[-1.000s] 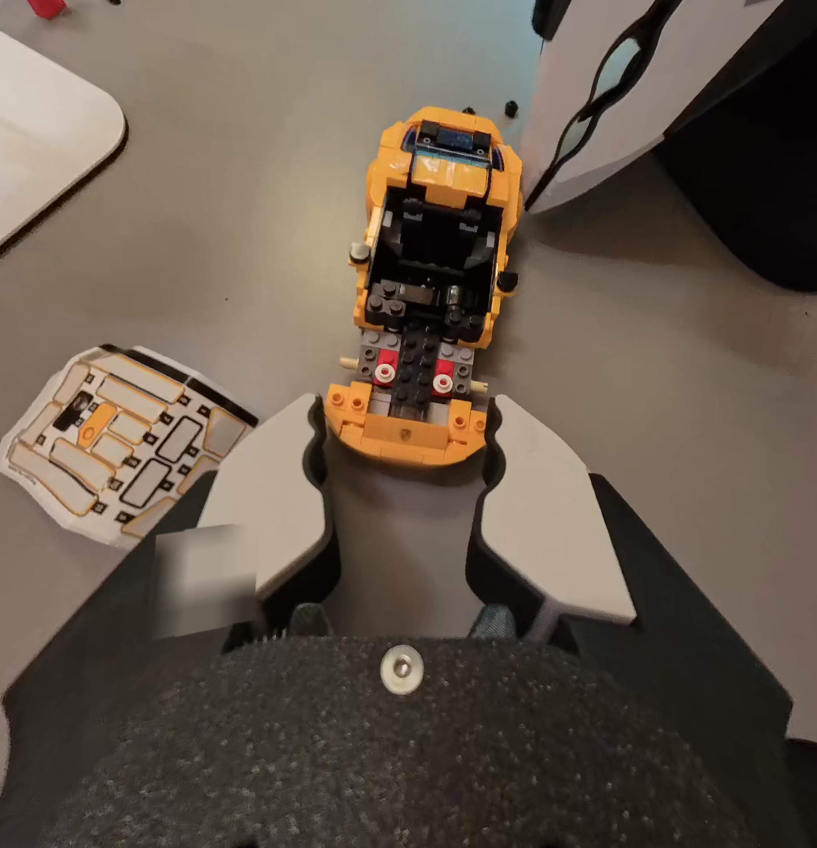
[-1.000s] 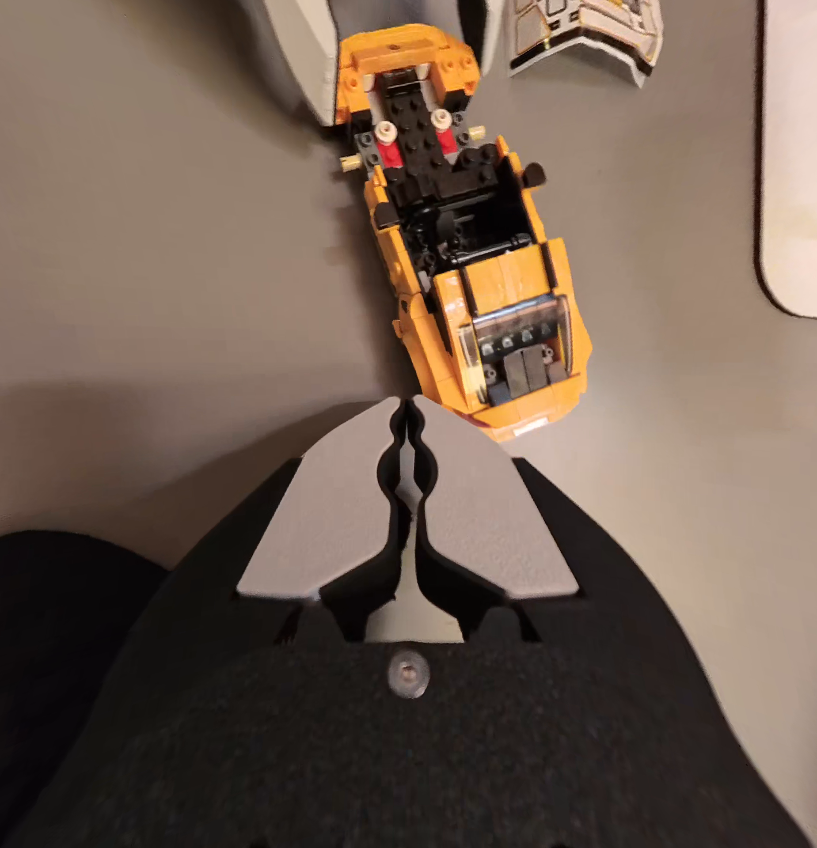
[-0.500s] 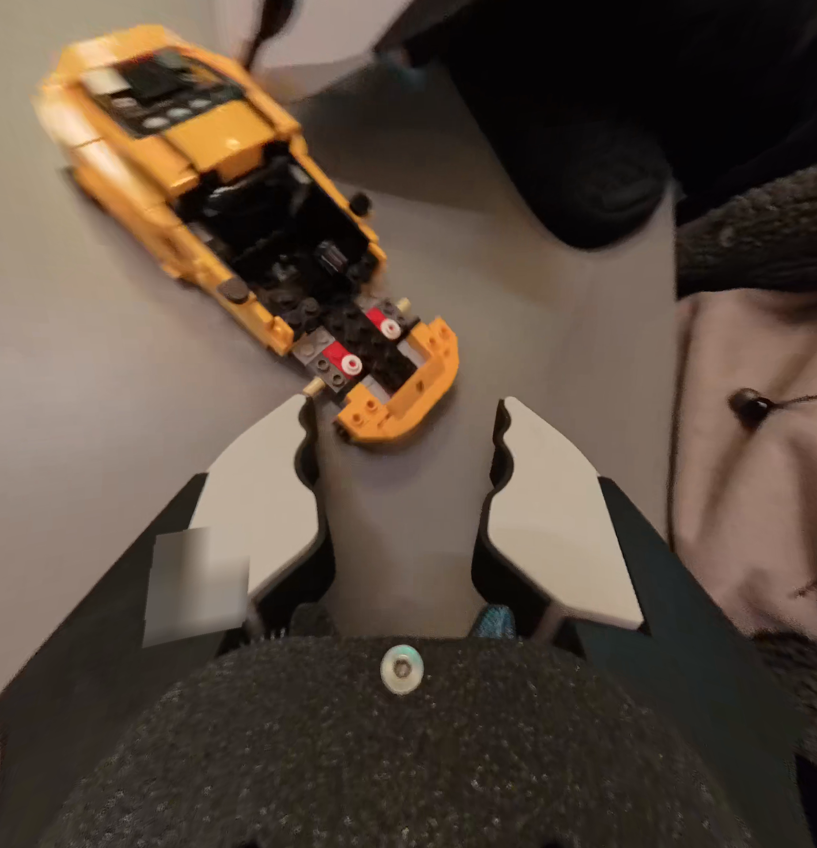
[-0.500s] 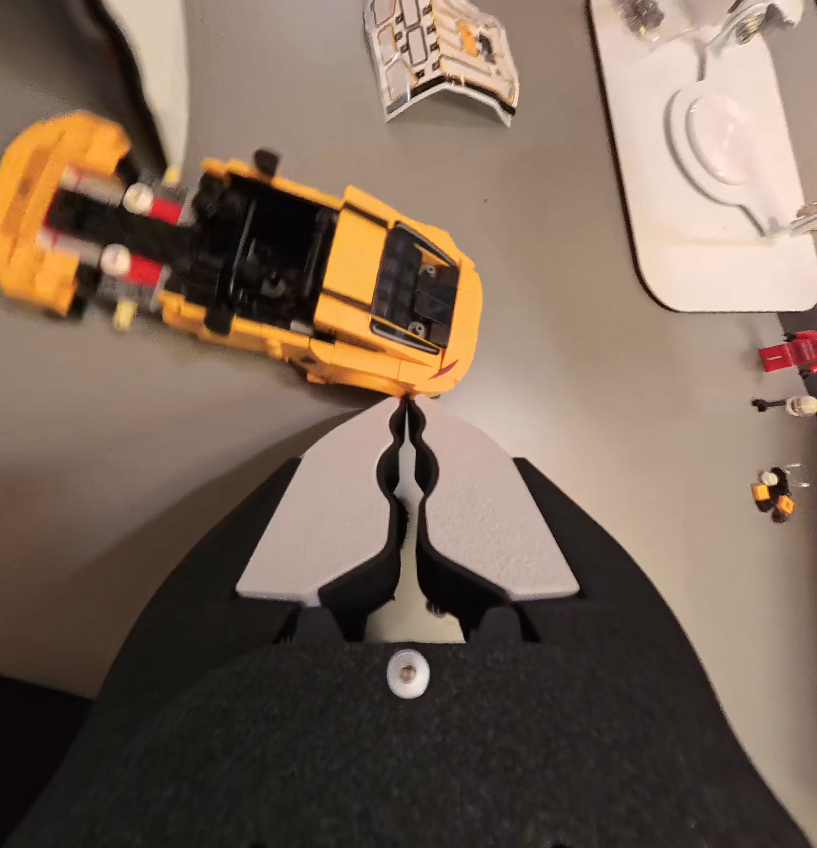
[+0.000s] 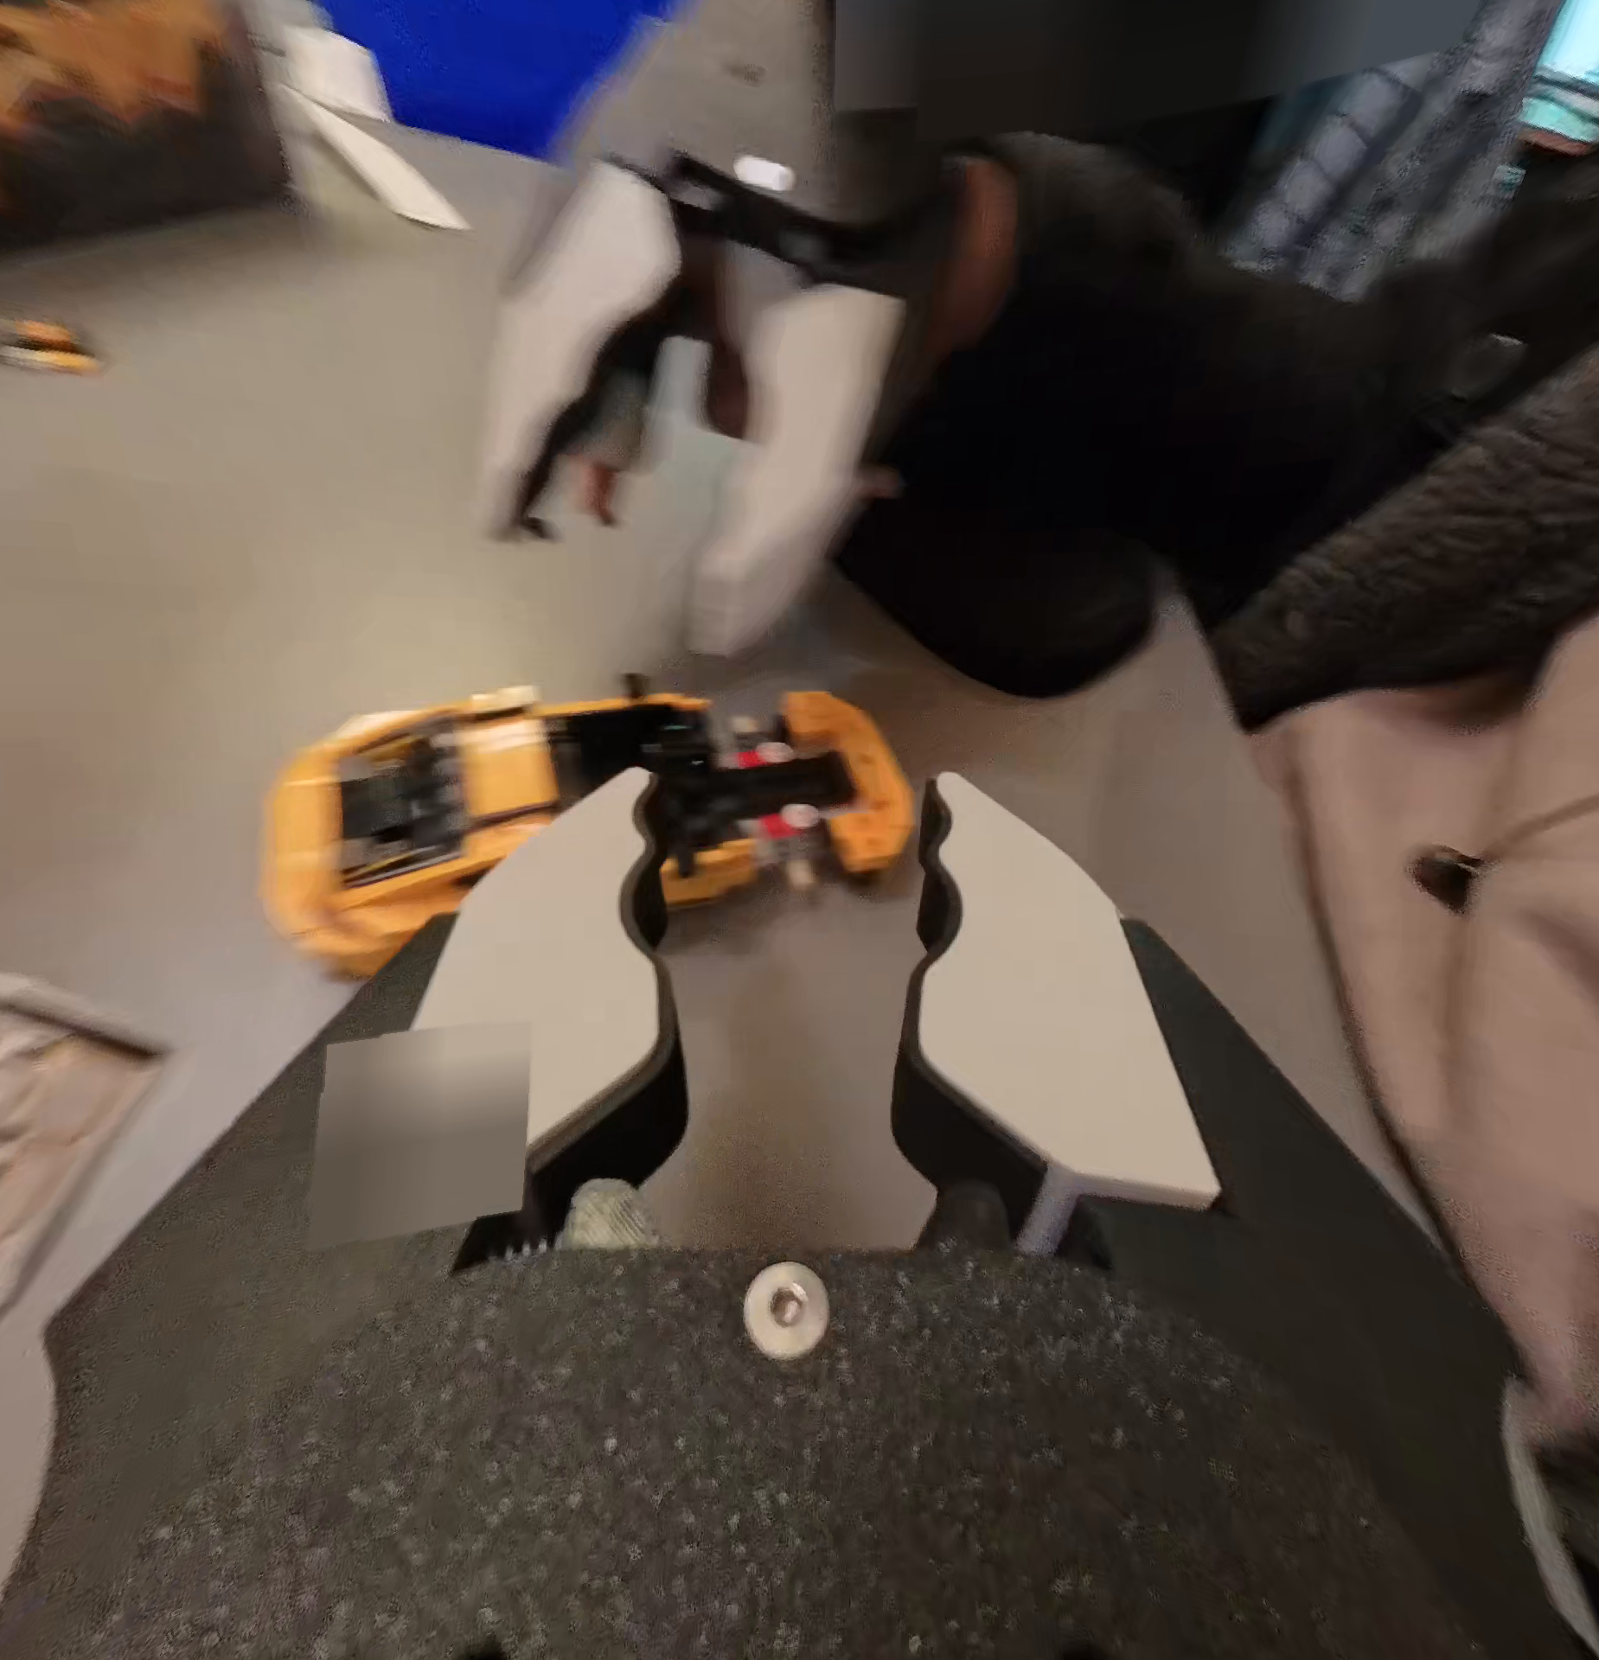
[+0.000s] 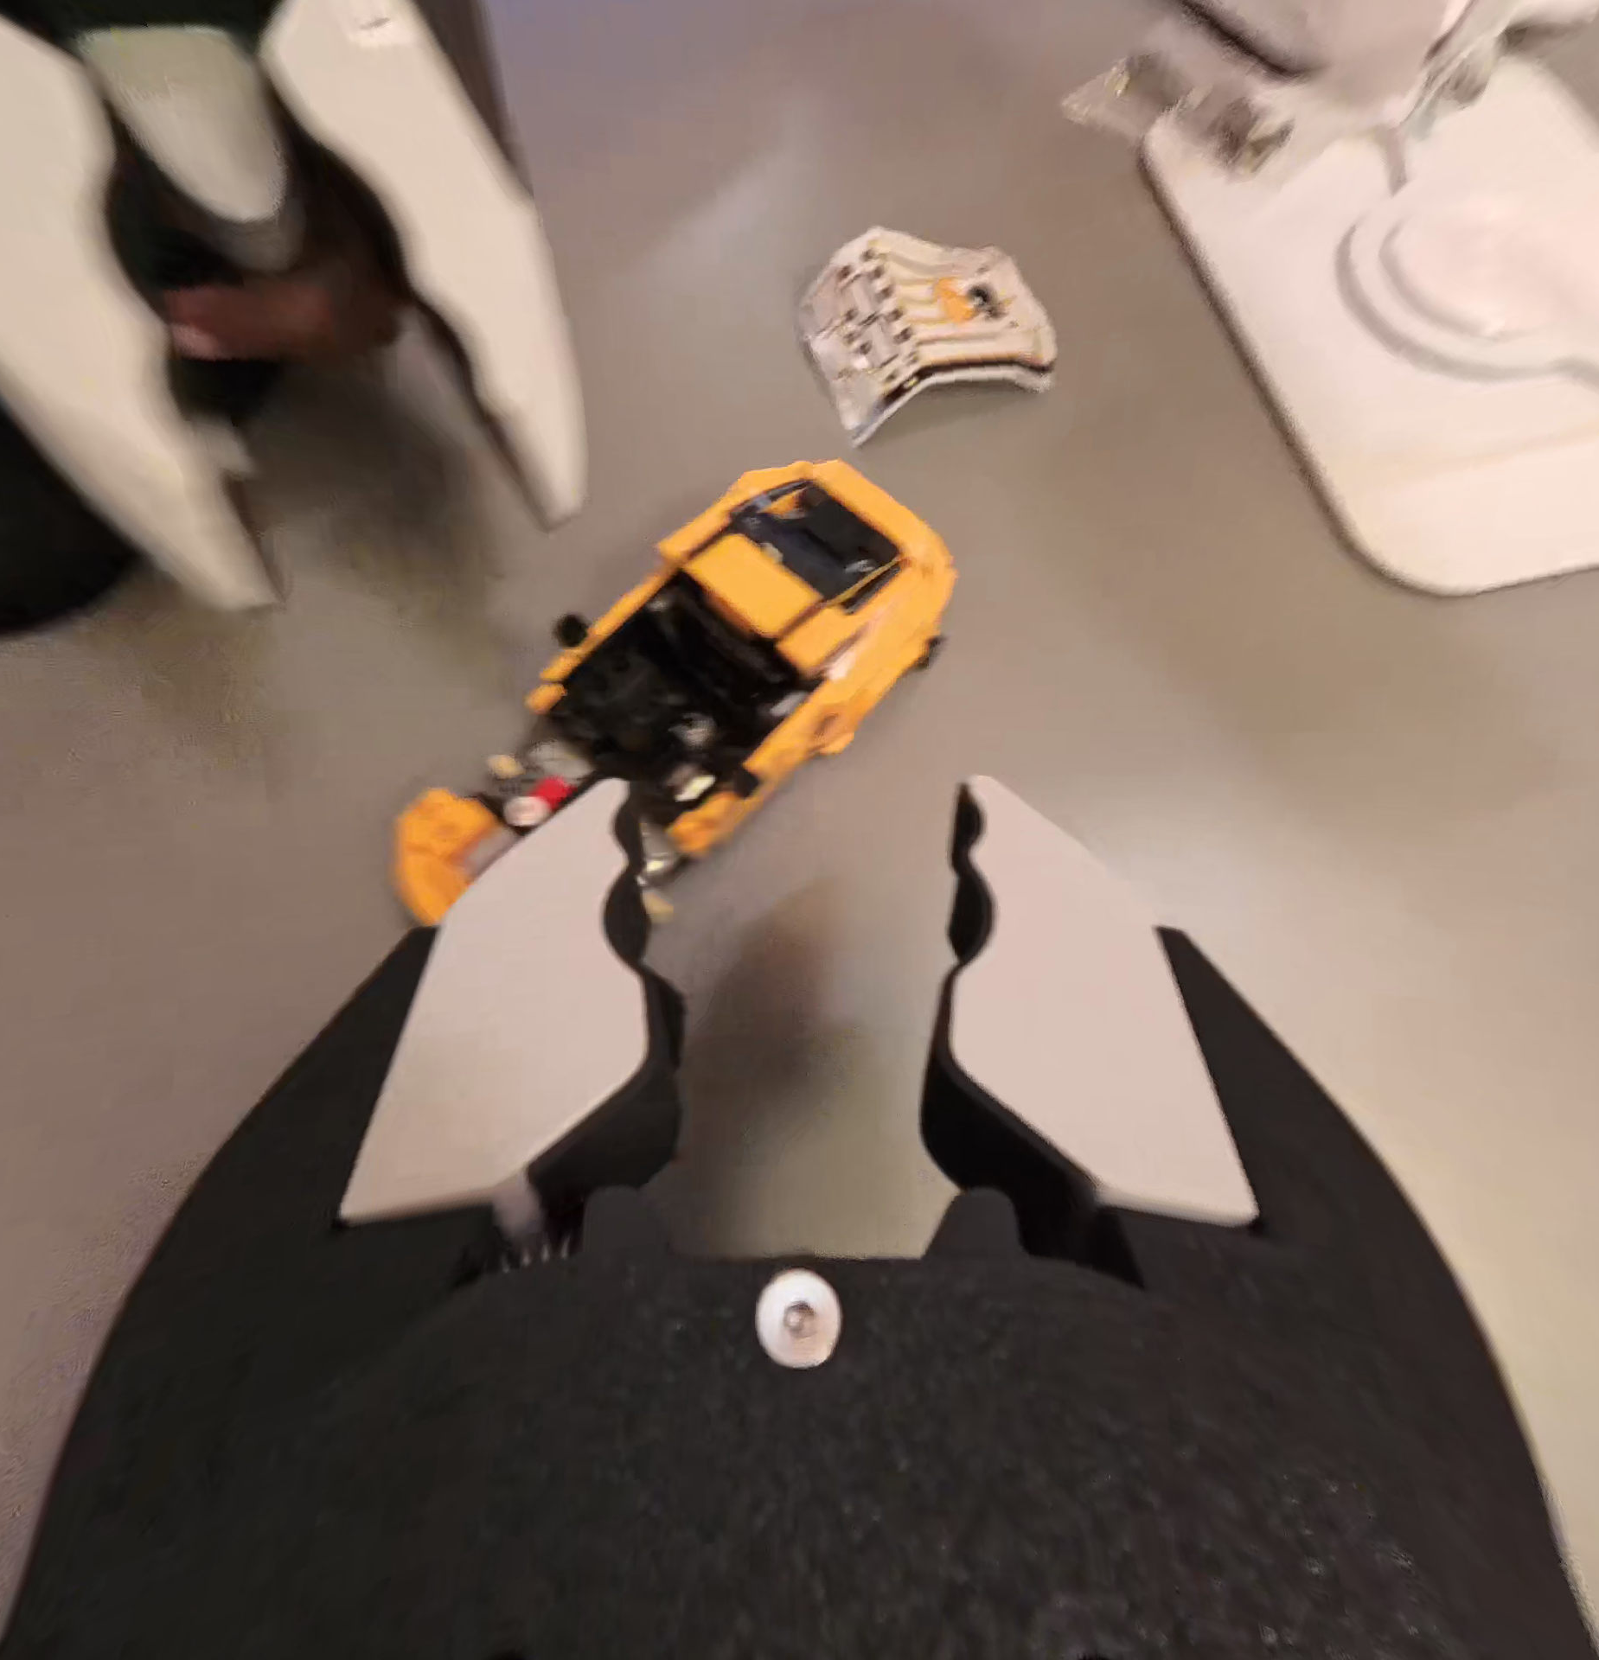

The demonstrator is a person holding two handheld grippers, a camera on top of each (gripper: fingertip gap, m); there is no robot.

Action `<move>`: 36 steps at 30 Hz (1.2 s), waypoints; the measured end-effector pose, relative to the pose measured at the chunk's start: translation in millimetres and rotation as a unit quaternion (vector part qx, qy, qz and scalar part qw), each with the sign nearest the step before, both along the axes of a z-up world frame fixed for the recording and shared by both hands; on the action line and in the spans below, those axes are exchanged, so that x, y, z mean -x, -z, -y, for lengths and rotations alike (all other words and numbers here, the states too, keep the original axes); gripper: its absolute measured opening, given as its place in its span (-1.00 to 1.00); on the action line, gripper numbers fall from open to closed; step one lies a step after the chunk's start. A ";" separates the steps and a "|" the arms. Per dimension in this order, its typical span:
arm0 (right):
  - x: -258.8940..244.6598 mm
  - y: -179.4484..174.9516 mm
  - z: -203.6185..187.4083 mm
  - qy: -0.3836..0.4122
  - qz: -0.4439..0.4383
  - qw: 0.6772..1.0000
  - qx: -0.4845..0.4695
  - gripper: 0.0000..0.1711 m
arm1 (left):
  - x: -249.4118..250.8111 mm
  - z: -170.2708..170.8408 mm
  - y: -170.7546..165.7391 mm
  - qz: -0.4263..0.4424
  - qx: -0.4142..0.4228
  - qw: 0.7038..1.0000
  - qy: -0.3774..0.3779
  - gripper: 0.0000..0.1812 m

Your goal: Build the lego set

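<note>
The partly built orange lego car [image 5: 472,808] lies on the grey table, its cabin open and its black chassis with red parts bare at the front. My left gripper [image 5: 786,790] is open and empty, held above the car's front end without touching it. My right gripper [image 6: 788,790] is open and empty, just near of the car [image 6: 759,629]. Each gripper also shows in the other's view: the right one [image 5: 688,404] beyond the car and the left one [image 6: 265,296] at the upper left, both with fingers apart. Both views are blurred.
A sticker sheet [image 6: 930,323] lies beyond the car. A white tray [image 6: 1451,359] with small parts is at the upper right. A printed box [image 5: 77,108] stands at the far left. A person's dark and beige clothing [image 5: 1451,898] fills the right side.
My right gripper has opened from shut. Both grippers have lifted and drawn back from the car. The car has turned on the table and lies loose.
</note>
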State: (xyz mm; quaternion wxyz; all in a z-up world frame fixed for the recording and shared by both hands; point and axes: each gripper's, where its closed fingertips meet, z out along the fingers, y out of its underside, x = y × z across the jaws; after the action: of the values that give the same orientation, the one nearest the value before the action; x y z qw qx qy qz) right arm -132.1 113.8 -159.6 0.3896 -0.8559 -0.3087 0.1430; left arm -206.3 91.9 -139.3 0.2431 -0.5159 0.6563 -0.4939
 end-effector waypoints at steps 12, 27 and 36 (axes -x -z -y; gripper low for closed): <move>52.1 49.9 42.0 0.099 0.082 0.986 0.102 -0.16 | 0.1 -68.5 -9.1 0.046 -0.053 0.983 -0.168 -0.45; 57.2 49.8 14.6 -0.108 0.096 0.986 0.078 -0.17 | 21.3 -62.2 31.2 -0.042 -0.214 0.974 -0.067 -0.15; 58.1 49.7 11.4 -0.136 0.077 0.987 0.048 -0.17 | 22.2 -73.5 43.4 -0.062 -0.262 0.959 -0.085 -0.32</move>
State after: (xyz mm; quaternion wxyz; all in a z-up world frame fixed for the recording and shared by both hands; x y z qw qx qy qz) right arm -190.2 102.4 -209.4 0.3007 -0.8321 -0.4436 0.1428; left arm -228.5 165.4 -182.7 0.3693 -0.5176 0.7306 -0.2489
